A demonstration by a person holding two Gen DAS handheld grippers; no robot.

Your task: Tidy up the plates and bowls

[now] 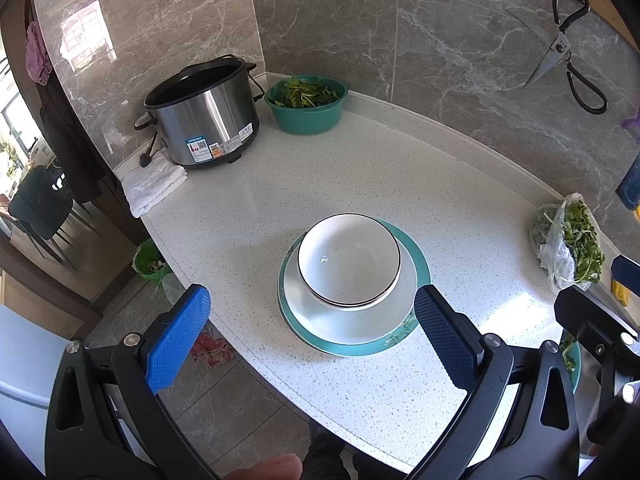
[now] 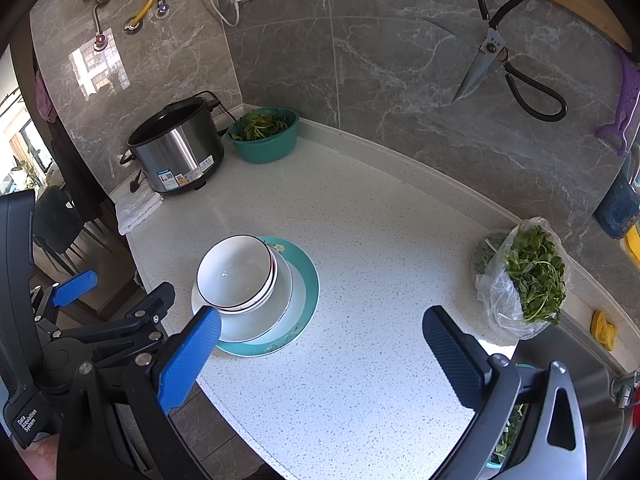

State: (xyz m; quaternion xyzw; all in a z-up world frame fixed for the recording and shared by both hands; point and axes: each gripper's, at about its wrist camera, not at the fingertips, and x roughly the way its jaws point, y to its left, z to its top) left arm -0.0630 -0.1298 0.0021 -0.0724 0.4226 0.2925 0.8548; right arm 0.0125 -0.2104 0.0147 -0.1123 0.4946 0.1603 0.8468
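— Two grippers hang over a speckled white countertop (image 1: 360, 152), the largest thing in either view. What stands on it?

— At the far left corner, a steel cooker (image 1: 204, 114) with its lid off, a folded white towel (image 1: 154, 184) just beside it and a teal basin of greens (image 1: 306, 106) on its other side. A plastic bag of greens (image 2: 524, 280) lies near the right edge, and scissors (image 2: 506, 50) hang on the grey marble wall above.

— And the dishes?

— Stacked near the counter's front edge: a teal-rimmed plate (image 1: 418, 258) at the bottom, a white plate (image 1: 348, 320) on it, and on top white bowls with dark rims (image 2: 236, 274) — the right wrist view shows two rims nested, one inside the other.

— How do the claws stand?

— The left gripper (image 1: 312, 344) has its blue pads wide apart, holding nothing, the stack framed between them from above. The right gripper (image 2: 322, 354) is likewise spread and empty, over bare counter, its left pad overlapping the stack's near edge in its own view; whether they touch cannot be told.
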